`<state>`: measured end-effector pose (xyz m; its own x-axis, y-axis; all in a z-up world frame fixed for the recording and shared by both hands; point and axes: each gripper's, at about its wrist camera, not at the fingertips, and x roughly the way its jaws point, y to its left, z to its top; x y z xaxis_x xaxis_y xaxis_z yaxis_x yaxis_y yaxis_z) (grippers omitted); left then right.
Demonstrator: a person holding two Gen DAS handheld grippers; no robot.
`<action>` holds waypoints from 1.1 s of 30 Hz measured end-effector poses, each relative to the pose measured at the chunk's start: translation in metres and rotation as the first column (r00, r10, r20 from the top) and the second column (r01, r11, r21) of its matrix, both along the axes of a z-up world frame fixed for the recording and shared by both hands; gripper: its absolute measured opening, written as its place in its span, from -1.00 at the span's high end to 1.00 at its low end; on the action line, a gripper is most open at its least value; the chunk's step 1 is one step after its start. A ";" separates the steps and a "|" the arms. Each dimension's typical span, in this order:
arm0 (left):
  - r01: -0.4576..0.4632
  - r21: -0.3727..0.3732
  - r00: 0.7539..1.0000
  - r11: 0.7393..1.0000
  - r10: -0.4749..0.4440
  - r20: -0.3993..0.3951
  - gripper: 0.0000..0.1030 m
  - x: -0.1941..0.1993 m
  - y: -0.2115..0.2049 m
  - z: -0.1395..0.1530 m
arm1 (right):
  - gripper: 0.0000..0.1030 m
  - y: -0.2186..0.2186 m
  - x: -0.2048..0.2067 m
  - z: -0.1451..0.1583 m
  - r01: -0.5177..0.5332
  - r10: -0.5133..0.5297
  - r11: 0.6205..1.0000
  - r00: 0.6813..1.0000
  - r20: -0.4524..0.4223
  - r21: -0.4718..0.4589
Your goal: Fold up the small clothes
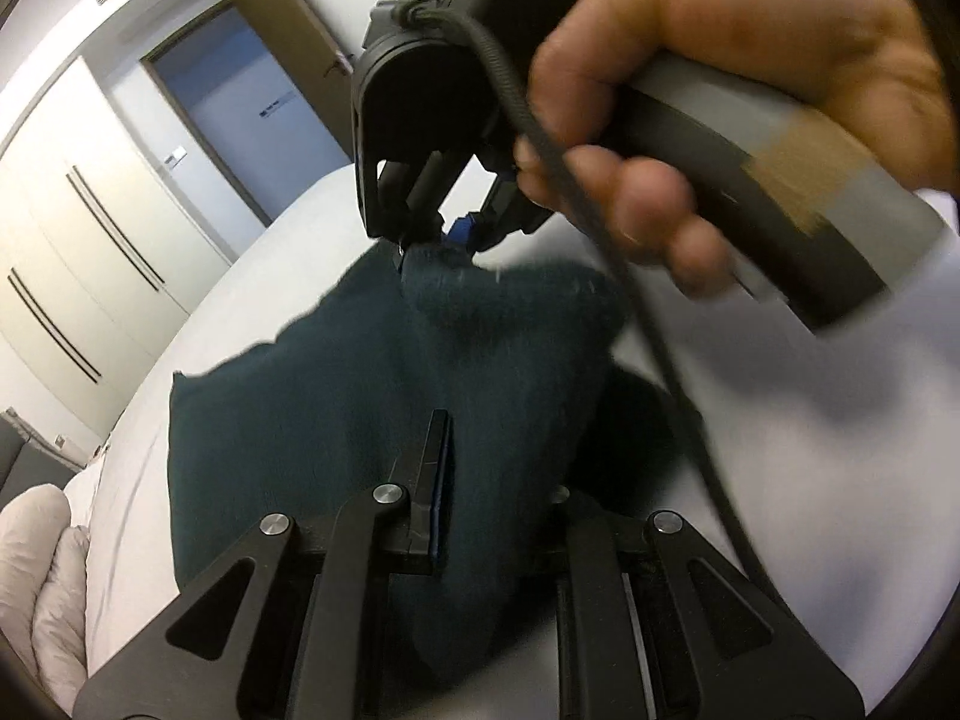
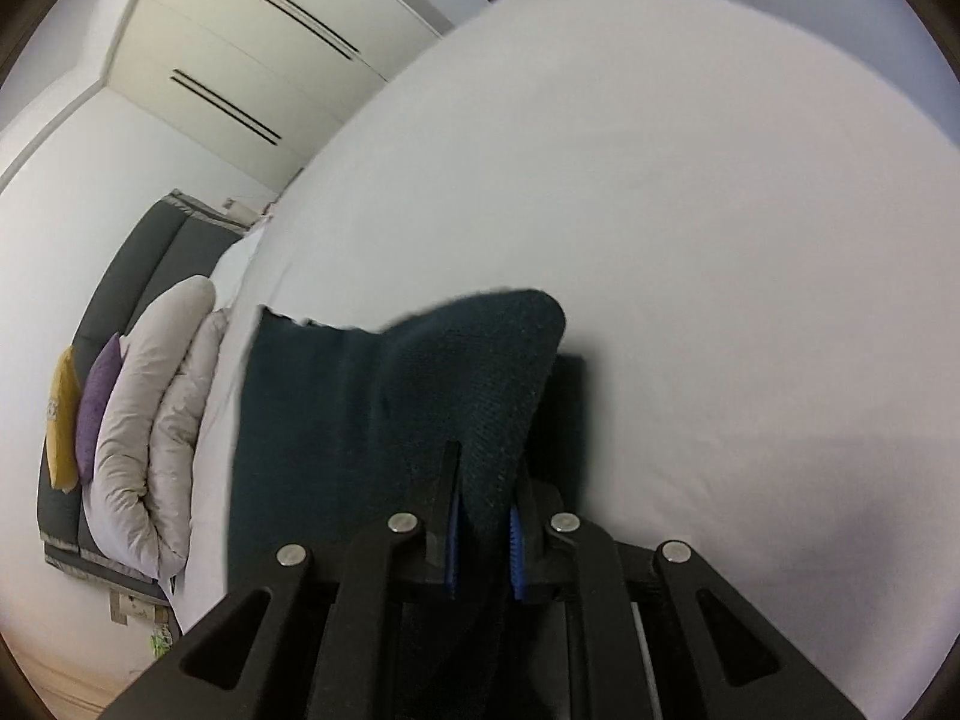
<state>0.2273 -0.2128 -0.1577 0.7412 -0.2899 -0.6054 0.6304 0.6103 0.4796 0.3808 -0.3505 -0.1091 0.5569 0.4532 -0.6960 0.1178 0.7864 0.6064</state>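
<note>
I have the dark teal cloth (image 1: pixel 336 396) pinched in both claws. My right claw (image 2: pixel 485 531) is narrow and clamped on a bunched edge, the knit rising between its blue pads (image 2: pixel 515 546) and humping up ahead of it. In the left view that same claw (image 1: pixel 441 240) sits at the far top of the cloth, gripping a corner, with the hand (image 1: pixel 690 120) around its handle. My left claw (image 1: pixel 474 480) is also narrow, holding the near edge; one finger (image 1: pixel 435 480) shows its pad against the fabric, while the other is buried under a fold, so I judge the grip from the cloth draped over it.

The cloth hangs between the two claws and trails down to the white bed (image 2: pixel 690 210), its free left part lying flat on the sheet. Its long axis runs from my left claw straight ahead to the right claw, so the two held edges face each other. I judge the fold turns on bringing them together over the flat part.

Nothing lies on the bed where the cloth would land. The black cable (image 1: pixel 600 252) swings near the cloth and might snag. Pillows (image 2: pixel 150 414) and a grey headboard (image 2: pixel 114 276) sit well off to the left, the wardrobe (image 2: pixel 252 48) beyond.
</note>
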 end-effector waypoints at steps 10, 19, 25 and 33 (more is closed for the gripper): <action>0.028 -0.135 1.000 0.990 -0.029 -0.006 -0.68 -0.012 0.129 0.028 | -0.10 -0.017 -0.034 0.011 0.136 -0.137 0.991 0.990 0.023 0.016; -0.224 -0.279 0.973 0.934 0.197 -0.122 -0.45 0.106 0.195 0.047 | -0.09 0.025 -0.105 0.040 0.079 -0.071 0.990 0.995 0.069 -0.117; -0.237 -0.173 0.962 0.956 0.206 -0.177 -0.17 0.145 0.194 0.011 | 0.61 0.040 -0.123 0.011 0.065 -0.066 0.983 0.998 -0.002 -0.170; -0.172 -0.123 0.980 0.978 0.157 -0.120 -0.18 0.161 0.213 -0.019 | 0.72 0.019 -0.137 -0.007 0.120 -0.120 0.990 0.993 0.004 -0.079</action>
